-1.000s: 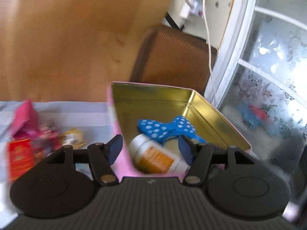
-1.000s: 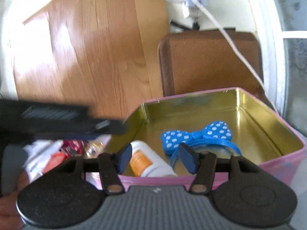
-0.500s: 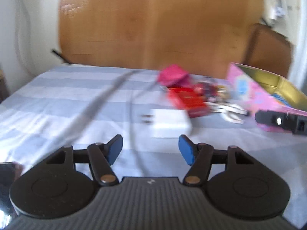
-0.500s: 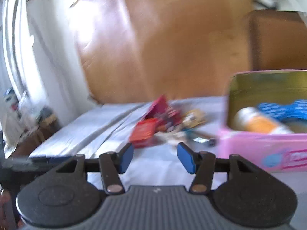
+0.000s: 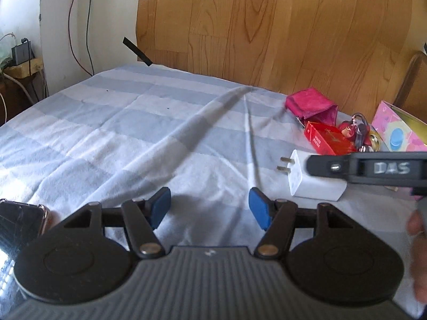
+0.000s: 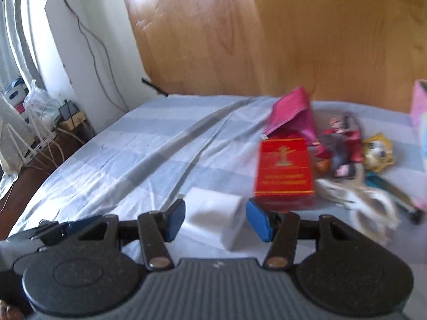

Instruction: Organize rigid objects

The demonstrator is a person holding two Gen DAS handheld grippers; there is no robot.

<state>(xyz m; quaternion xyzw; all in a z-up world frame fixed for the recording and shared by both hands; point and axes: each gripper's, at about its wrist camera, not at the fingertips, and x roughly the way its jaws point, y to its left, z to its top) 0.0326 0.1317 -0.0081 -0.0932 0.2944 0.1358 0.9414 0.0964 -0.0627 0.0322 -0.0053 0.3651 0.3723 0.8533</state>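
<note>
A white plug charger (image 5: 315, 184) lies on the striped bedsheet (image 5: 133, 133). In the right wrist view the charger (image 6: 216, 210) sits just ahead of my right gripper (image 6: 215, 220), partly between its blue pads; the jaws are opening and do not press on it. That gripper's black finger (image 5: 373, 169) crosses over the charger in the left wrist view. My left gripper (image 5: 209, 208) hangs open over bare sheet, left of the charger, holding nothing. Behind the charger are a red box (image 6: 284, 172), a pink pouch (image 6: 291, 109) and the pink tin (image 5: 400, 128).
Small figures on a keyring (image 6: 344, 138), a yellow toy (image 6: 379, 152) and a white looped object (image 6: 365, 200) lie right of the red box. A phone (image 5: 18, 224) rests at the sheet's near left. A wooden headboard (image 5: 267, 26) backs the bed; cables hang left.
Both views have swung left, away from the open tin with the bottle and the blue bow, to the sheet. The right gripper has come down close over the white charger.
</note>
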